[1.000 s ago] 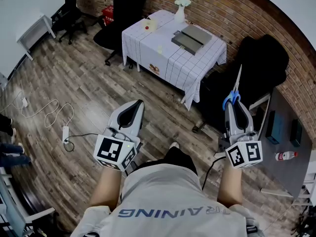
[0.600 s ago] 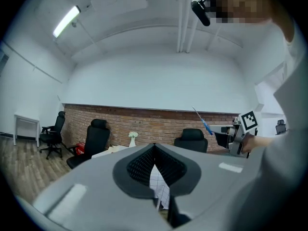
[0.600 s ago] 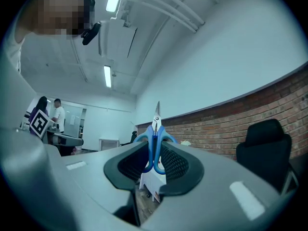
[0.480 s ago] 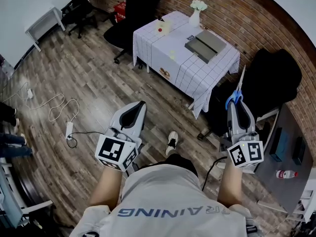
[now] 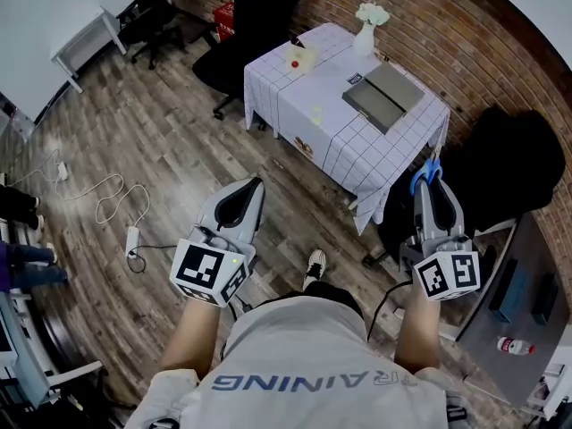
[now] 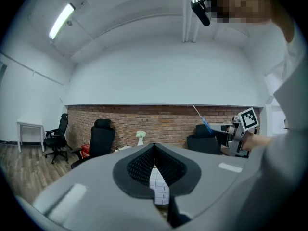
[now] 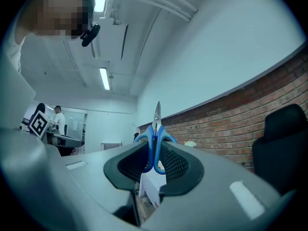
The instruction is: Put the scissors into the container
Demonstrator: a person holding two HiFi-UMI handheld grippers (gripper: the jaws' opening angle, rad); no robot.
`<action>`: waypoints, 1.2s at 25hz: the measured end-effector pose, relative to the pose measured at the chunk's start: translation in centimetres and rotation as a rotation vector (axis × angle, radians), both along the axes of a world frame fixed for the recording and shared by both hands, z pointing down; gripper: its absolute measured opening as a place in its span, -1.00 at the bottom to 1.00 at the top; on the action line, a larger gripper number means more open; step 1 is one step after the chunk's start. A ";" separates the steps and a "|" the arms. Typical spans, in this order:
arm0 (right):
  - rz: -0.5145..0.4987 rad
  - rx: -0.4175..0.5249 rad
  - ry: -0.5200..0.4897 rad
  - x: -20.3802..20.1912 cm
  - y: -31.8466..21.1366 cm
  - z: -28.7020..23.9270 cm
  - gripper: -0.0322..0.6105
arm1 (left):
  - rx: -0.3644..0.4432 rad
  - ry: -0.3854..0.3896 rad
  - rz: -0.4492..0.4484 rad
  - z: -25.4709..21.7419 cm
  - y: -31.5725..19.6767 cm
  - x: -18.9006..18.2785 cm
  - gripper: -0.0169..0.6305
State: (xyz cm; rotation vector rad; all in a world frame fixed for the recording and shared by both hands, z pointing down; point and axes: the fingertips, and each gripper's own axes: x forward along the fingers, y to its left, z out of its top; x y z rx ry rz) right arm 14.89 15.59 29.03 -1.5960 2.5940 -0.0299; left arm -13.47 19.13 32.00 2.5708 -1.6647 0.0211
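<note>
**Scissors gripped on the right, container not yet within reach**

Right gripper point(image 7: 154, 150): fingers pinching the blue-handled scissors point(image 7: 155, 143) by the handle loops, blades shut and pointing up and away from the person. The grip looks centred in the pads, with no visible tilt.

Left gripper point(image 6: 154, 150): fingers pressed together, nothing between them. It is held low beside the right one and seems idle.

Both are at waist height over the wood floor point(image 5: 134, 150), with the person's shoe point(image 5: 313, 264) just below.

Further out is the bench point(image 5: 313, 88) with a white checked cloth. The grey container point(image 5: 386, 96) sits on its far right part, near the white vase point(image 5: 365, 34). It looks flat and open-topped (can't tell its depth from here). Behind it is the brick wall point(image 5: 465, 43).

Step in hand, as I read it, is carrying the scissors to the bench; the task is about midway.

To do it well:
- Keep the pinch constant while walking; the long blades give leverage, so a jolt could twist the scissors in the pads.
- Approach from the bench's near right corner, clear of the vase.
- Tip the blades down and forward, and lower them flat along the container's long side.
- Spread the fingers only once the scissors rest inside.
</note>
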 end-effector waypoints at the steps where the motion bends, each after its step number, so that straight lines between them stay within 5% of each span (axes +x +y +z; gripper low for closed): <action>1: 0.000 -0.004 -0.002 0.5 -1.0 0.1 -0.58 | 0.001 -0.006 0.001 -0.2 -1.0 0.5 -0.94; 17: 0.044 -0.056 -0.086 10.9 -17.5 2.4 -0.58 | -0.034 -0.065 -0.006 0.8 -16.0 8.7 -0.94; 30: 0.179 -0.101 -0.133 16.6 -22.6 5.2 -0.58 | -0.067 -0.064 0.130 2.6 -25.3 13.3 -0.94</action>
